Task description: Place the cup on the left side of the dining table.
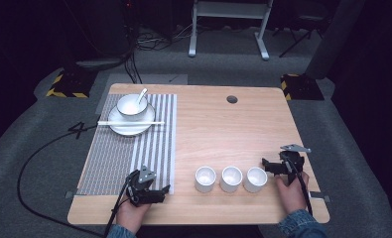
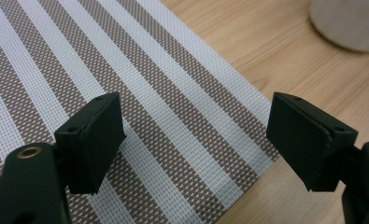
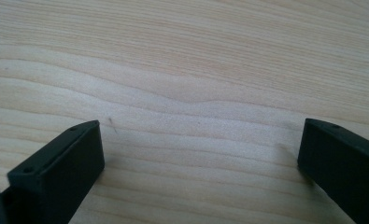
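step: approach, nothing gripped | right gripper (image 1: pixel 266 166) jaws spread, just right of rightmost cup (image 1: pixel 255 179), lower centre-right of high view | left gripper (image 1: pixel 164 190) jaws spread over striped placemat (image 2: pixel 126 93) corner, lower left | next: likely close right jaws squarely on the cup's wall | cup: small, white, upright, last of three in a row on the surface (image 1: pixel 223 129)

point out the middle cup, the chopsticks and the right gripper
middle cup (image 1: pixel 231 178), high view, on its white outer wall
chopsticks (image 1: pixel 130 122), high view, mid-length where they lie across the plate
right gripper (image 1: pixel 266 166), high view, between the tips of its jaws
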